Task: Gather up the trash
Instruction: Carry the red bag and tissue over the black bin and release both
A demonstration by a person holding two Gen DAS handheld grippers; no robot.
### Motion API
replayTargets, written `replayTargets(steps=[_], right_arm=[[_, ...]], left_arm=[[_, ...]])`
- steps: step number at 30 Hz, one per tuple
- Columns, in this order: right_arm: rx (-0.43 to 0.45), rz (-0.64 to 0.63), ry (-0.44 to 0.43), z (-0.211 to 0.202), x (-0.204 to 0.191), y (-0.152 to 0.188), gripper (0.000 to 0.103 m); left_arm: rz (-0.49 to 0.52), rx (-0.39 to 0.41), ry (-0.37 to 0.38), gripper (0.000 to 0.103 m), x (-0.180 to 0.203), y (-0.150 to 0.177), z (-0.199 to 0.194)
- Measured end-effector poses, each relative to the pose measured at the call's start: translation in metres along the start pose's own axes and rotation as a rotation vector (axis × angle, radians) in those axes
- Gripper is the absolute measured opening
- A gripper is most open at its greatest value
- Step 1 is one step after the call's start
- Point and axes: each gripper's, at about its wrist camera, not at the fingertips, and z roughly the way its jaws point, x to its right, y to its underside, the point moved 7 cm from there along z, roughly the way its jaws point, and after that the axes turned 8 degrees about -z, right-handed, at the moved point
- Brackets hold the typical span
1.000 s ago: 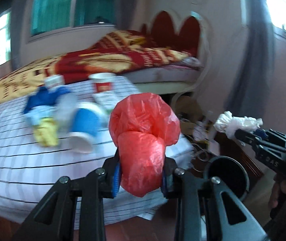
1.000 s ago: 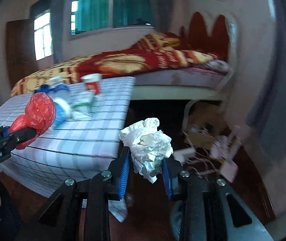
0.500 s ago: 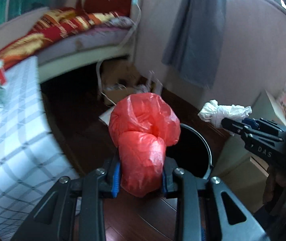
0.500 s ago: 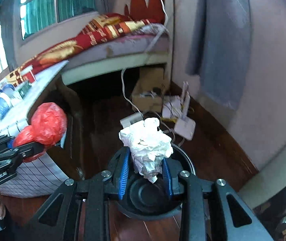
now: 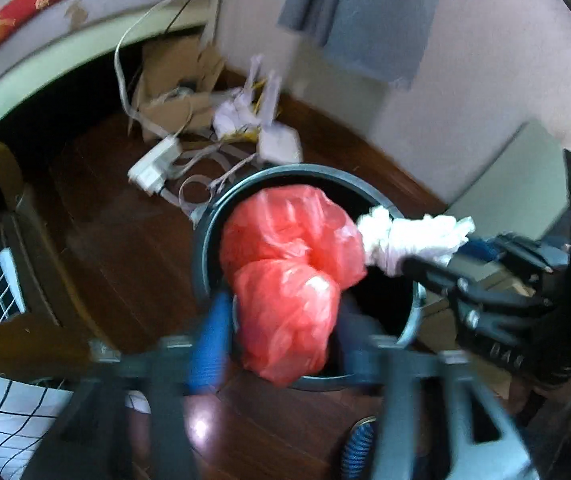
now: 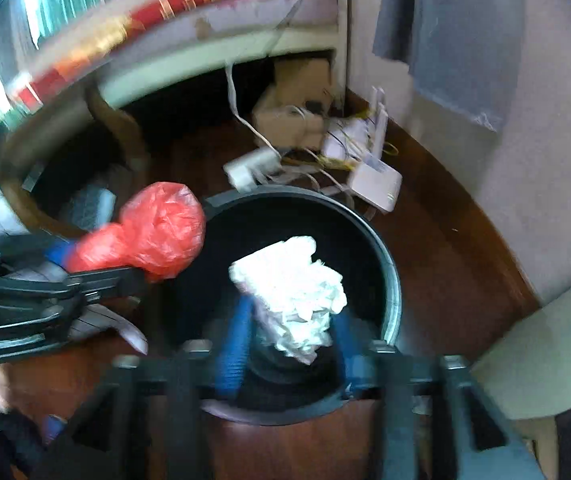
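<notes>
A black round trash bin [image 5: 305,169] [image 6: 390,276] stands on the dark wood floor below both grippers. My left gripper [image 5: 281,340] hovers over its near rim with a crumpled red plastic bag [image 5: 285,276] [image 6: 161,232] between its blue pads. Its jaws are opening, and gaps show beside the bag. My right gripper [image 6: 289,344] hangs over the bin's mouth with a white crumpled wad [image 6: 293,296] [image 5: 409,236] between its fingers. Its jaws are opening too and stand off the wad. Each gripper shows in the other's view: right gripper [image 5: 413,266], left gripper [image 6: 133,276].
Behind the bin lie a white power strip [image 5: 151,170], a router [image 6: 377,184], tangled cables and a cardboard box [image 6: 301,92]. The bed frame [image 5: 65,44] curves across the back. A table with a checked cloth [image 5: 1,412] is at the left, and a wall with a grey curtain [image 6: 457,32] at the right.
Both grippers swung away from the table and sank over the bin. Their jaws, shut on the red bag and the white wad before, now stand wider than the trash.
</notes>
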Motion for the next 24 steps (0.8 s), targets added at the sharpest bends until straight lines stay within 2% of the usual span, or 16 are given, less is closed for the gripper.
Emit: replayTargets(steps=[1,2,5,8,13,24], right_arm=[[-0.015,0.011,0.038,0.006,0.008,0.006,0.102],[-0.009,0.025,0.039,0.007,0.012,0.007,0.103],[-0.036,0.069,0.072,0.008,0.026,0.013,0.103],[0.0,0.086,0.088,0.0,0.03,0.008,0.103],[0.014,0.077,0.126,-0.014,0.026,0.0,0.103],[0.085,0.077,0.136,-0.051,0.006,-0.028,0.103]], left_arm=[[-0.013,0.012,-0.036,0.093,-0.006,0.001,-0.001],[-0.027,0.033,-0.072,0.096,-0.012,0.002,-0.005],[-0.043,0.049,-0.148,0.102,-0.026,0.003,-0.009],[-0.043,0.068,-0.182,0.102,-0.033,-0.003,-0.008],[-0.041,0.11,-0.207,0.102,-0.036,-0.01,-0.018],[-0.06,0.23,-0.248,0.102,-0.049,-0.019,-0.076]])
